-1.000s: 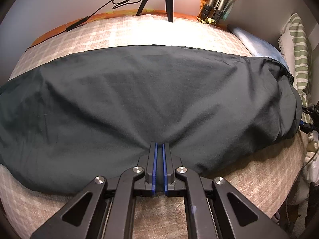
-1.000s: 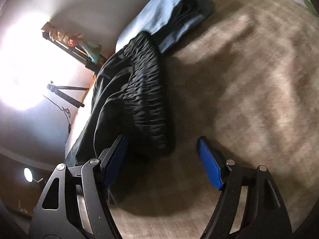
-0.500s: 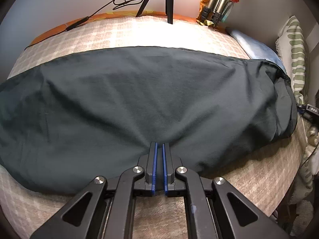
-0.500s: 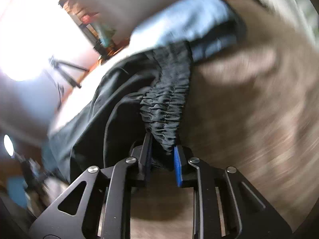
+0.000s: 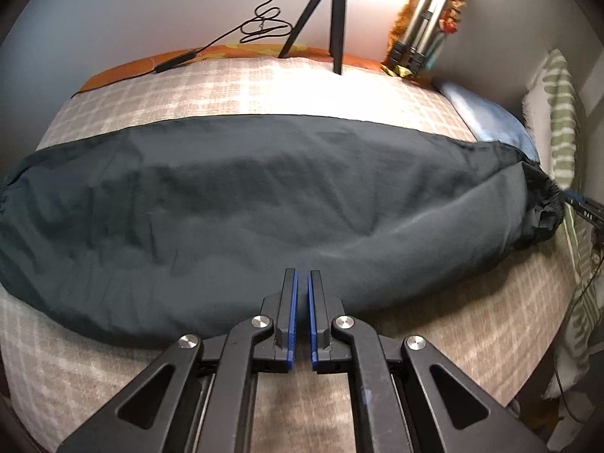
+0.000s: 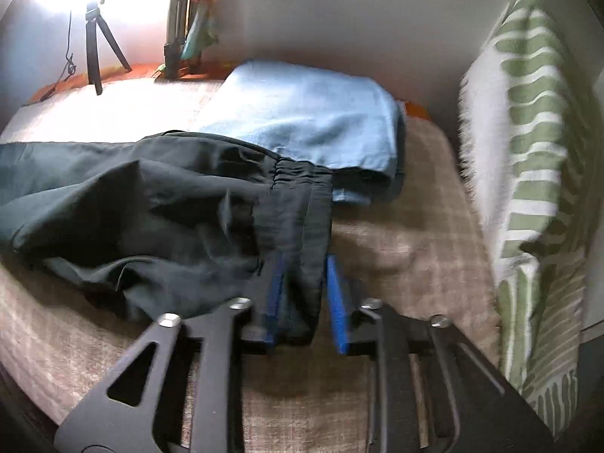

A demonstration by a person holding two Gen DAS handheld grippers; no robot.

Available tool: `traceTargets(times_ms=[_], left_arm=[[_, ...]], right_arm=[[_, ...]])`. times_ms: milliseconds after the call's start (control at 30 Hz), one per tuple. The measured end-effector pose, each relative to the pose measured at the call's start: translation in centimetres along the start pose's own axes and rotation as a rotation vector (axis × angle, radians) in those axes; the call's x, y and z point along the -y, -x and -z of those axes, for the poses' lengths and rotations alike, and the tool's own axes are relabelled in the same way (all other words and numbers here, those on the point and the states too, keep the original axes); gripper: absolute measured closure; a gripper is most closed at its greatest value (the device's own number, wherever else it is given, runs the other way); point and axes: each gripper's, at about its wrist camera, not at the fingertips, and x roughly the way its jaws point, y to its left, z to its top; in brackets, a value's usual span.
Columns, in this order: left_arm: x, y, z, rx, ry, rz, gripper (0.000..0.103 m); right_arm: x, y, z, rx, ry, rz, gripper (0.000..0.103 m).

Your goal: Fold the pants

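Dark green-black pants [image 5: 264, 204] lie stretched left to right across the bed. My left gripper [image 5: 302, 277] is shut at their near edge in the middle; I cannot tell whether fabric sits between its narrow jaws. The gathered elastic waistband [image 6: 298, 204] shows in the right wrist view. My right gripper [image 6: 302, 264] is shut on the waistband's near end, which bunches between the blue pads [image 6: 334, 287]. In the left wrist view that gripper appears at the pants' far right end [image 5: 581, 204].
A folded light blue cloth [image 6: 313, 120] lies just behind the waistband. A green and white striped pillow [image 6: 528, 151] stands along the right wall. A small black tripod [image 5: 332, 19] with a cable stands at the back of the checked bedcover [image 5: 226, 87].
My right gripper closed from wide open onto the waistband and swung round so the view is level. My left gripper stayed shut at the pants' near edge.
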Motion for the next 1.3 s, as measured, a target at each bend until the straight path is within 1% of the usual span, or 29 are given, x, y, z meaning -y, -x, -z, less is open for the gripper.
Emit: traceTargets(times_ms=[33, 67, 167, 200, 300, 367, 500, 533, 600, 733, 833, 900, 933, 967, 1000, 1033, 1100, 1167, 1233, 1267, 1300], left_arm=[[0.2, 0.2, 0.1, -0.001, -0.008, 0.003, 0.100], [0.5, 0.3, 0.4, -0.004, -0.017, 0.008, 0.100], [1.6, 0.4, 1.2, -0.023, -0.040, 0.044, 0.100], [2.1, 0.1, 1.4, -0.032, -0.046, 0.054, 0.100], [3.6, -1.0, 2.1, -0.071, -0.083, 0.081, 0.100], [4.1, -1.6, 2.2, -0.079, -0.097, 0.071, 0.100], [4.3, -1.6, 1.9, -0.073, -0.088, 0.080, 0.100], [4.3, -1.3, 1.8, -0.067, -0.087, 0.079, 0.100], [3.8, -0.5, 1.5, -0.048, -0.083, 0.078, 0.100], [1.5, 1.1, 1.1, -0.015, -0.054, 0.052, 0.100], [-1.5, 2.1, 0.5, 0.019, 0.009, 0.025, 0.100], [-3.3, 2.4, 0.1, 0.039, 0.037, -0.001, 0.100], [-4.2, 2.4, -0.1, 0.046, 0.052, -0.017, 0.100], [-5.0, 2.4, -0.3, 0.049, 0.067, -0.023, 0.100], [-5.8, 2.2, -0.6, 0.048, 0.081, -0.029, 0.100], [-6.6, 2.0, -0.8, 0.046, 0.096, -0.040, 0.100], [-7.8, 1.3, -1.2, 0.038, 0.103, -0.074, 0.100], [-8.7, 0.6, -1.4, 0.025, 0.107, -0.100, 0.100], [-9.5, -0.1, -1.3, 0.007, 0.112, -0.105, 0.100], [-9.7, -0.5, -1.3, -0.005, 0.110, -0.111, 0.100], [-9.9, -0.8, -1.2, -0.012, 0.108, -0.119, 0.100]], right_arm=[[-0.2, 1.2, 0.4, 0.030, -0.010, -0.020, 0.051], [-0.4, 2.2, 0.6, 0.048, -0.022, -0.047, 0.049], [-2.3, 4.9, 1.5, 0.074, -0.043, -0.182, 0.049], [-3.2, 5.3, 1.9, 0.067, -0.045, -0.245, 0.049], [-7.0, 4.9, 3.0, -0.003, -0.034, -0.482, 0.049], [-9.7, 4.4, 3.7, -0.020, 0.003, -0.556, 0.049], [-16.0, 2.5, 3.9, -0.027, 0.093, -0.632, 0.049], [-17.0, 2.0, 3.8, -0.034, 0.096, -0.648, 0.049], [-18.9, 1.0, 3.7, -0.054, 0.104, -0.706, 0.049], [-21.8, -0.5, 2.9, -0.069, 0.139, -0.725, 0.049], [-23.5, -1.6, 2.9, -0.102, 0.146, -0.745, 0.049], [-24.3, -2.1, 2.8, -0.102, 0.153, -0.738, 0.049], [-24.4, -2.1, 2.7, -0.088, 0.142, -0.737, 0.050], [-24.4, -2.1, 2.6, -0.090, 0.132, -0.755, 0.066], [-24.5, -2.2, 2.6, -0.108, 0.118, -0.790, 0.100], [-24.5, -2.2, 2.6, -0.126, 0.100, -0.816, 0.098], [-24.3, -1.6, 2.9, -0.135, 0.095, -0.833, 0.098], [-24.0, -0.9, 3.4, -0.167, 0.075, -0.875, 0.098], [-23.0, -0.3, 3.7, -0.223, -0.024, -0.983, 0.099], [-22.2, 0.2, 3.8, -0.247, -0.100, -1.065, 0.099], [-21.6, 0.6, 3.9, -0.258, -0.150, -1.122, 0.099]])
